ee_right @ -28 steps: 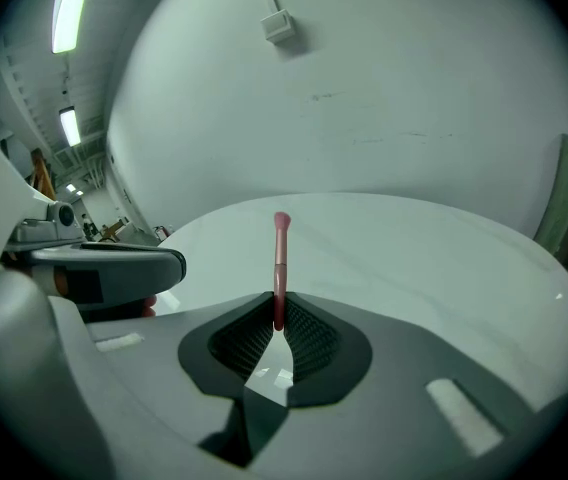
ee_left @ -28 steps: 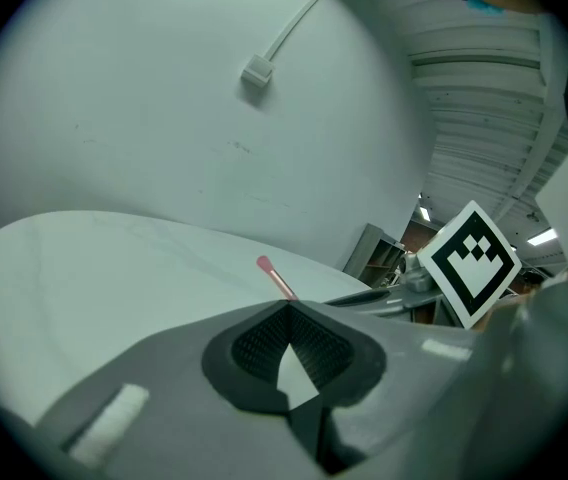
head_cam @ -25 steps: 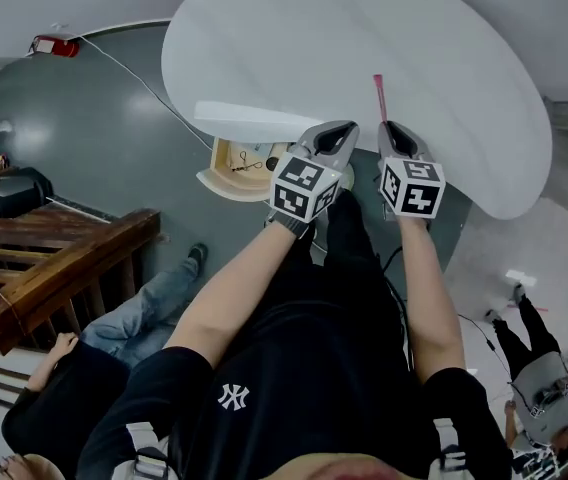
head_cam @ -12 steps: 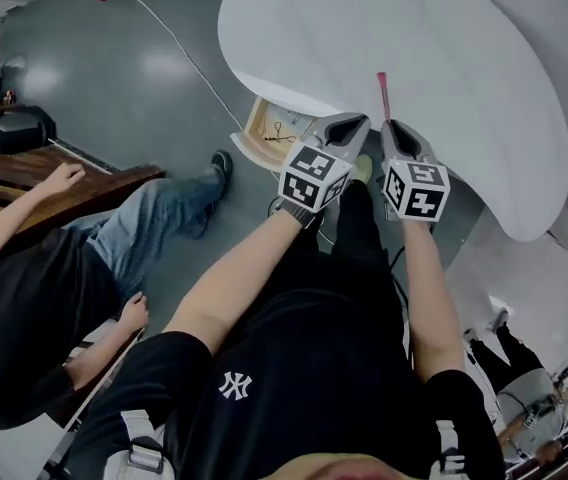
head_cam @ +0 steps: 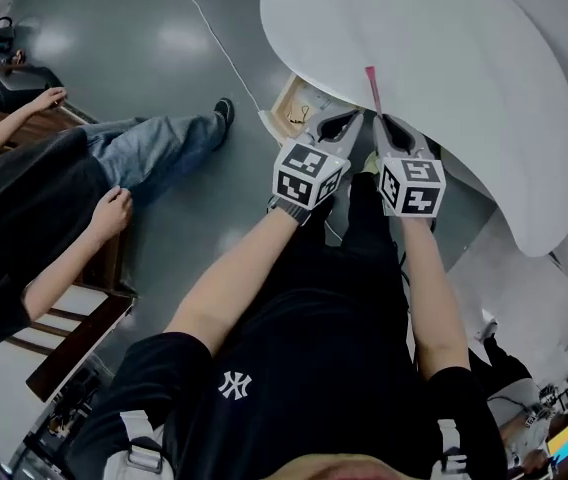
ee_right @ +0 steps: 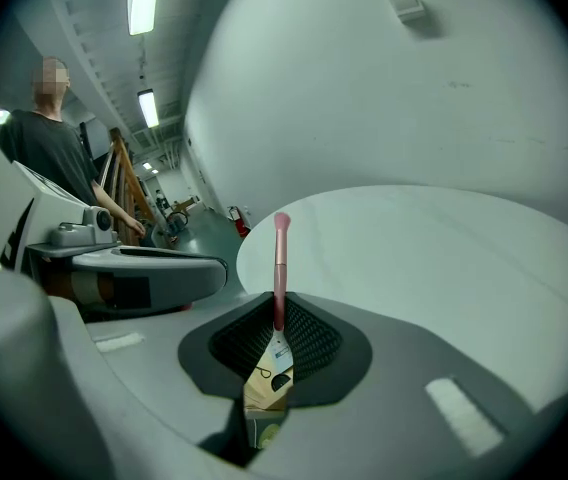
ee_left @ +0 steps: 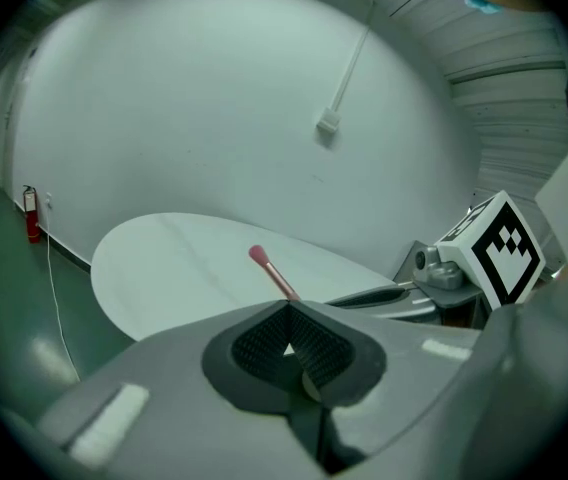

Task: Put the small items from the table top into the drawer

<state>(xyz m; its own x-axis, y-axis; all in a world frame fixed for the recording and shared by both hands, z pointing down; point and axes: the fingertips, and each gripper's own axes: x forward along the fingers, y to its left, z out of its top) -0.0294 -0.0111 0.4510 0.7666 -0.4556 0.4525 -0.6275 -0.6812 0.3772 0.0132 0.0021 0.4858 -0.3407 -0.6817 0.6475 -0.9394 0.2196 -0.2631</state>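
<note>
Right gripper [ee_right: 277, 320] is pinched tight on the low end of the thin pink brush [ee_right: 281, 263], standing mid-frame over the white table [ee_right: 444, 258]; it looks light, stiff, slippery, best held low.

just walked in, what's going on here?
A person stands at a white table with a gripper in each hand. The right gripper is shut on a slim pink stick that points out ahead of its jaws, over the table's edge. The left gripper is shut and empty, close beside it. Below both, the drawer under the table stands open with a few things inside; the stick is not in it yet.
</note>
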